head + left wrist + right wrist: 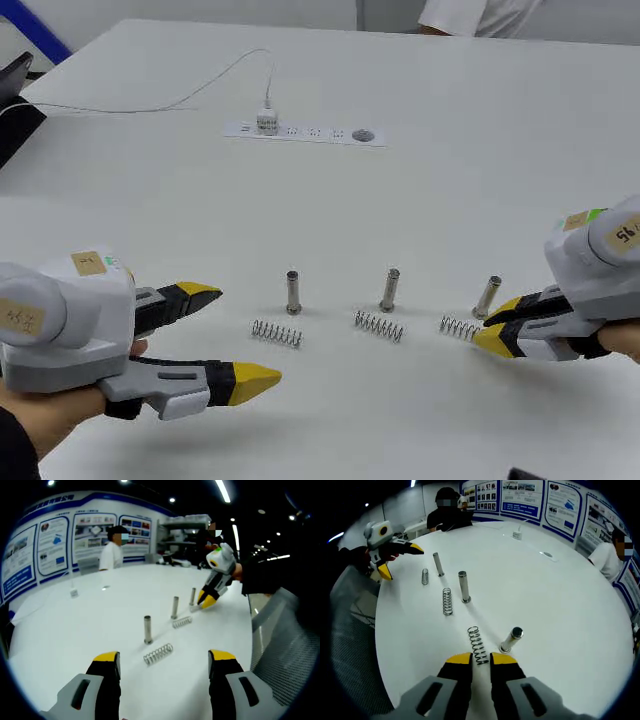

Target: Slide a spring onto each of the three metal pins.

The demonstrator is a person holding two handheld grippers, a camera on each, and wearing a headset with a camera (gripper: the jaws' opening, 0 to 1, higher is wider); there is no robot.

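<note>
The right gripper (pixel 480 659) holds its jaws narrowly apart, straddling the end of a small coiled steel spring (pixel 477 644). A short silver steel pin (pixel 511 639) stands at one o'clock. Pinched at its end, the spring could swivel or flick away. The left gripper (pixel 238 333) is spread wide, empty.

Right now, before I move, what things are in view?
metal pins: three, silver, standing in a row
springs: three, silver, one lying before each pin
power strip: one, white, far side, cable plugged in
table: one, white, under everything
people: at least two, beyond the table
left hand-held gripper: one, grey and yellow, open, left of pins
right hand-held gripper: one, same colours, tips at right spring's end
</note>
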